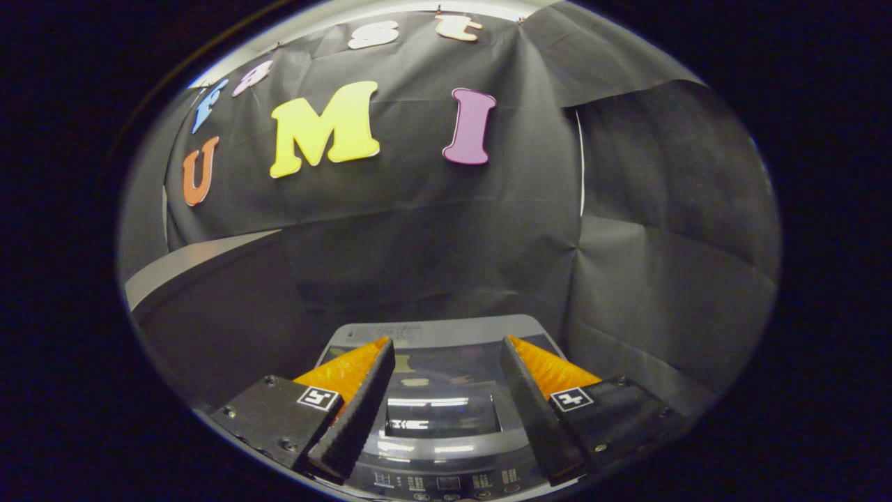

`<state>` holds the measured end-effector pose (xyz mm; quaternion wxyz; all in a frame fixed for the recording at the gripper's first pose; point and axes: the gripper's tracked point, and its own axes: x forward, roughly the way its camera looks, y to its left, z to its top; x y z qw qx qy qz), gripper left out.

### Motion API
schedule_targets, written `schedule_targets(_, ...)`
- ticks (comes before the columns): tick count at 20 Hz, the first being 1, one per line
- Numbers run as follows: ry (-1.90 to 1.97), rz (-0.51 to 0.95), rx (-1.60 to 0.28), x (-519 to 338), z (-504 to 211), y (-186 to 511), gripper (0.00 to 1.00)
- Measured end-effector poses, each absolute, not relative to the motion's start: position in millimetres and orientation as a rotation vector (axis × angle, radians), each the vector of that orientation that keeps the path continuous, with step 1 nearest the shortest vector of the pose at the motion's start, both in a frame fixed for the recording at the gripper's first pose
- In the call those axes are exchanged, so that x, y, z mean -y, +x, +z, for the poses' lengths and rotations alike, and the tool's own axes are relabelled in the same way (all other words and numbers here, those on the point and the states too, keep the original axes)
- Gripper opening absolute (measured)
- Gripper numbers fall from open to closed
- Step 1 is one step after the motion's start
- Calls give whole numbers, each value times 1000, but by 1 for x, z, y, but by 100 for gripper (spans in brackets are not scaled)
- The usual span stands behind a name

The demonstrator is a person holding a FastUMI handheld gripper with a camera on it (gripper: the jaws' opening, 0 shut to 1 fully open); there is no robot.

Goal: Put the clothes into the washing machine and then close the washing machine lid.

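Hovering wide open and empty, the gripper (pixel 446 348) hangs above the grey top-loading washing machine (pixel 432 333), whose dark glossy lid (pixel 446 390) looks closed; probably finished, though no clothes are visible to confirm it.

We can read no text with any certainty. The grey top-loading washing machine (pixel 446 418) carries rows of small markings on its front control strip (pixel 446 481), perhaps button labels, too small and blurred to make out.
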<state>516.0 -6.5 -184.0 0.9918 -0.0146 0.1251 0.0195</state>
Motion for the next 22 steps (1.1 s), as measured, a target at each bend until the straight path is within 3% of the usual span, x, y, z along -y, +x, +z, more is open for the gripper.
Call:
schedule_targets(5, -15, 42, -287, 8, -215, 428, 95)
schedule_targets(11, -17, 33, -254, 13, -233, 263, 95)
schedule_targets(18, -84, 42, -143, 24, -198, 89, 97)
schedule_targets(22, -86, 51, -114, 32, -171, 29, 98)
